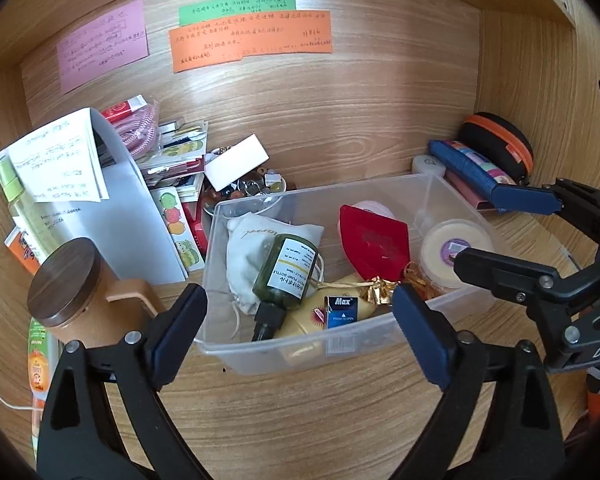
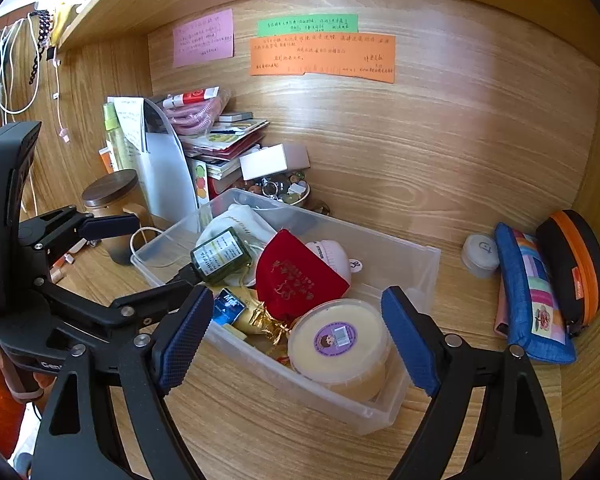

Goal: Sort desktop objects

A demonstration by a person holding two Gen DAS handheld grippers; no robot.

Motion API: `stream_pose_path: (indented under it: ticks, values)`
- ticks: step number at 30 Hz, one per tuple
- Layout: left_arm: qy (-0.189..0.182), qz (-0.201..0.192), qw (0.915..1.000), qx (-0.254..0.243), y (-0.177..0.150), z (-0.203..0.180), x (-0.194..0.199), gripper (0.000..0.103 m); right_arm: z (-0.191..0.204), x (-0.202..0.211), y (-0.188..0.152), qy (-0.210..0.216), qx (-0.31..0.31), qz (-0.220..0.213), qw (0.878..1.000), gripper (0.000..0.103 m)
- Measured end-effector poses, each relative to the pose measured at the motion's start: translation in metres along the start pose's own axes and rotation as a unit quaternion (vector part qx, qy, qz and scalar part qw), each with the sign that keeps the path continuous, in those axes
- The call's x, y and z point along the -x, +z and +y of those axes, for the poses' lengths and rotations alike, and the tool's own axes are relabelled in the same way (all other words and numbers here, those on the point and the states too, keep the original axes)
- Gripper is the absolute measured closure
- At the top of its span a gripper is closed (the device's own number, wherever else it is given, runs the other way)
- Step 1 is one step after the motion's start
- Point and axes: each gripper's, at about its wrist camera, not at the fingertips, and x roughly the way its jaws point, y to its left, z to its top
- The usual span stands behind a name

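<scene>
A clear plastic bin stands on the wooden desk. In it lie a green pump bottle, a white cloth pouch, a red velvet pouch, a round yellow tub, a blue Max box and a yellow tube. My left gripper is open and empty at the bin's near wall. My right gripper is open and empty above the tub end of the bin; it also shows in the left wrist view.
A brown lidded mug, white papers and a pile of cards and small items stand left of the bin. A blue patchwork pouch, a black-orange case and a white round item lie right.
</scene>
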Motion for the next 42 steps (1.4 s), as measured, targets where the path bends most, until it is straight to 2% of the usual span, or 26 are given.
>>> stream_pose_path:
  ticks: [5,9,16,20,25,32,36,42]
  values:
    - [0.013,-0.008,0.9999,0.004,-0.002,0.000,0.014,0.006,0.003,0.013,-0.001,-0.004,-0.002,-0.008,1.000,0.012]
    - [0.045,-0.024,0.9986,0.014,-0.007,-0.002,0.029,0.005,0.006,0.027,-0.003,-0.009,-0.008,-0.022,1.000,0.002]
    - [0.079,-0.044,0.9955,0.030,-0.020,-0.013,0.053,0.002,0.015,0.055,-0.015,-0.039,-0.032,-0.057,0.997,0.000]
    - [0.098,-0.053,0.9922,0.056,-0.029,-0.014,0.063,0.002,0.014,0.066,-0.025,-0.067,-0.058,-0.072,0.993,0.000]
    - [0.119,-0.052,0.9879,0.085,-0.040,-0.015,0.069,0.002,0.004,0.076,-0.042,-0.094,-0.091,-0.072,0.989,0.000]
    - [0.093,-0.082,0.9835,0.131,-0.050,-0.015,0.091,0.002,-0.002,0.089,-0.064,-0.135,-0.099,-0.071,0.983,0.000]
    - [0.076,-0.089,0.9854,0.124,-0.049,-0.021,0.097,0.002,0.001,0.092,-0.072,-0.136,-0.094,-0.064,0.984,0.000]
    - [0.072,-0.085,0.9874,0.113,-0.050,-0.030,0.094,0.002,0.004,0.100,-0.074,-0.140,-0.090,-0.070,0.984,0.000]
